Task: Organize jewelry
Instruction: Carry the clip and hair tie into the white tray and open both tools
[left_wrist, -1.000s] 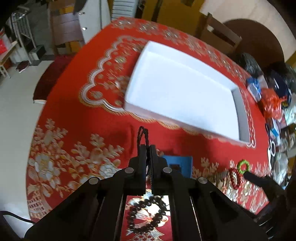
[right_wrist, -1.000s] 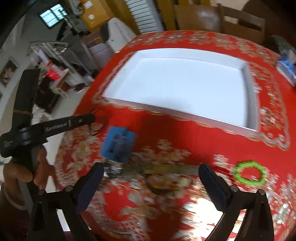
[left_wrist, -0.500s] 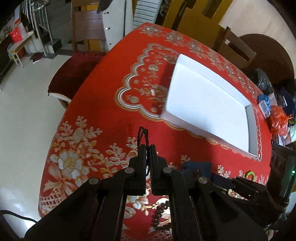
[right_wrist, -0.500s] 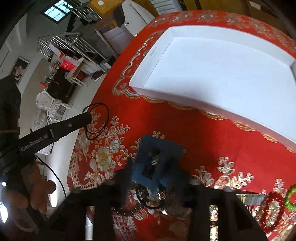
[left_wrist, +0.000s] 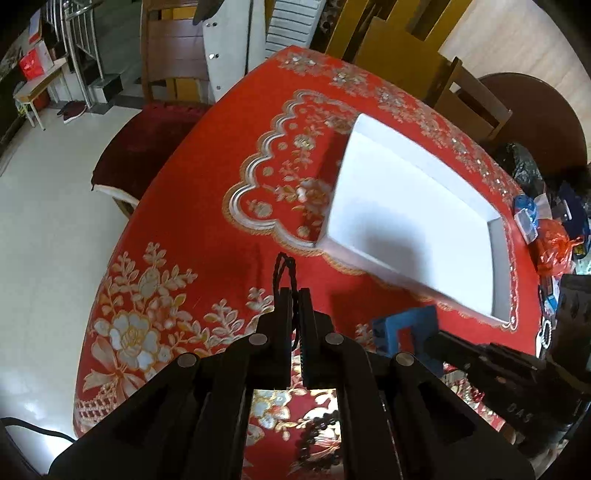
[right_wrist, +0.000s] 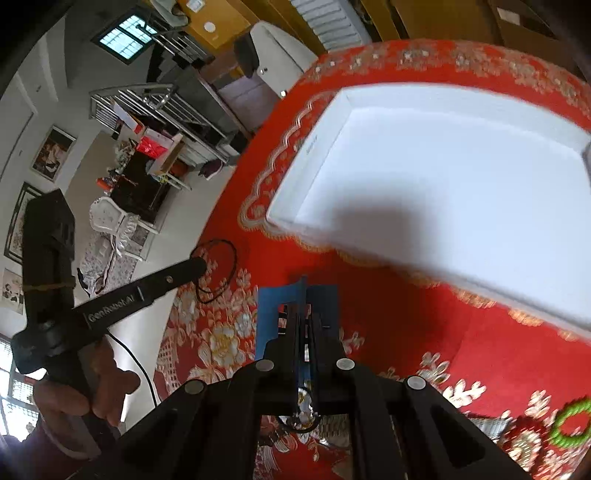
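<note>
Black cord (left_wrist: 284, 275) pinched in the left hand-held gripper (left_wrist: 294, 295), jaws closed on it, a loop poking out past the tips toward twelve o'clock and the rest hanging below; in the right wrist view it dangles as a wide ring off that gripper's tip. Blue card (right_wrist: 295, 310) clamped edge-on in the right hand-held gripper (right_wrist: 303, 306), jaws closed on it, something small and shiny hanging under it near the gripper's base, too blurred to name. Both pieces are off the tabletop (left_wrist: 207, 206), short of the white tray (left_wrist: 406, 221), which sits at one o'clock from the left gripper and between twelve and two from the right.

The risks, as I read them: the cord is thin and held by a narrow bite, so a quick swing could slip it free onto the cloth. The card is gripped on its edge and could pivot. The two grippers are close together, so the ring might snag the card. Green bracelet (right_wrist: 570, 422) waits at four o'clock.
</note>
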